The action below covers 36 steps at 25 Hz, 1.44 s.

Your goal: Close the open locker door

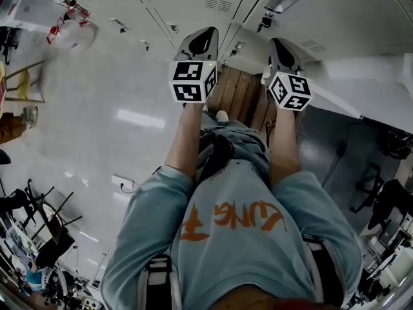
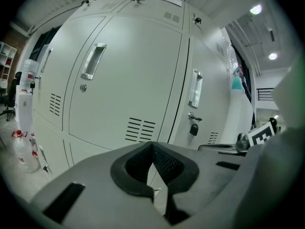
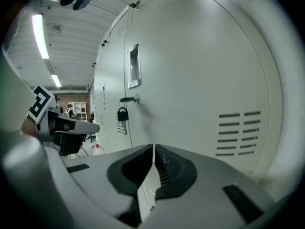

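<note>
Pointing at the lockers, both grippers are held out side by side, near each other. The left gripper has its jaws pressed together with nothing between them; a handle sits on the locker front ahead, up and left of its tips. The right gripper is closed just as tightly and is also empty; a padlock hangs on the locker front ahead and left of its tips, and vent slots lie to their right. The open door stands out from the row just to the right of the right gripper. Wooden slats show below, between the two grippers.
</note>
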Available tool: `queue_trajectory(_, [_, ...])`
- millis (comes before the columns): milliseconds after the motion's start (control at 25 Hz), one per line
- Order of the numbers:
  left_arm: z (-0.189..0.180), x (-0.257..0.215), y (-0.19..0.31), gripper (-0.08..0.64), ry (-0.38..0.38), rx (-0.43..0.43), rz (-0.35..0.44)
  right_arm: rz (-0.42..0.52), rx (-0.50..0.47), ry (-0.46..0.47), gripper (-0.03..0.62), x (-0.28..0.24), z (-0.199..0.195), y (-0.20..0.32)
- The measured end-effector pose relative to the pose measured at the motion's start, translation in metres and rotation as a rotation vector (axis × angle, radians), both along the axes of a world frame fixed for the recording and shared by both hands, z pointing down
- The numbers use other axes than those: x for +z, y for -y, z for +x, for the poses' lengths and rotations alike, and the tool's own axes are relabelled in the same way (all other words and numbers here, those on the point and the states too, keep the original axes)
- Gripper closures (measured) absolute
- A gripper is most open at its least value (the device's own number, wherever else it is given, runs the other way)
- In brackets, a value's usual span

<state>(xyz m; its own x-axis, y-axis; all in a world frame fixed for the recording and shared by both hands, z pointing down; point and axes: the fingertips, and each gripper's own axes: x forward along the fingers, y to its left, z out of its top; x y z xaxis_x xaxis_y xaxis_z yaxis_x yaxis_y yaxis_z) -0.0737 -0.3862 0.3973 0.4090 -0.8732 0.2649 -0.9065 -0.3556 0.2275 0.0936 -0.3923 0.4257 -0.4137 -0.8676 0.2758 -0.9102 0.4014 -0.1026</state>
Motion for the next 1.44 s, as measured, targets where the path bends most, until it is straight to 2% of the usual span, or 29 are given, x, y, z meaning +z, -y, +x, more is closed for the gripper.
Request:
queue_trajectory(120, [0.014,-0.019,-0.003,0.541,0.008,0.001,0.045,0.074,-0.04,-0.049,0.555,-0.034,-0.001,-0.008])
queue_trajectory(240, [0.03,-0.043,-0.003,0.541,0.024,0.01,0.102,0.154,-0.04,-0.074,0.554,-0.071,0.006,-0.009])
queue_trajectory(520, [0.045,-0.108,-0.006,0.541,0.067,-0.007,0.244,0.274,0.026,-0.037,0.554,-0.145,0.041,-0.014])
queue_trajectory(720, [0.057,-0.136,-0.016,0.541,0.135,-0.012,0.317,0.321,0.025,-0.019,0.554,-0.168,0.056,-0.023])
queue_trajectory(1080, [0.073,-0.141,-0.027,0.541,0.191,-0.017,0.343,0.351,0.012,-0.006,0.554,-0.179,0.07,-0.031])
queue_trajectory(1440, [0.085,-0.145,-0.028,0.541,0.193,-0.001,0.351,0.38,-0.037,-0.011,0.563,-0.19,0.068,-0.033])
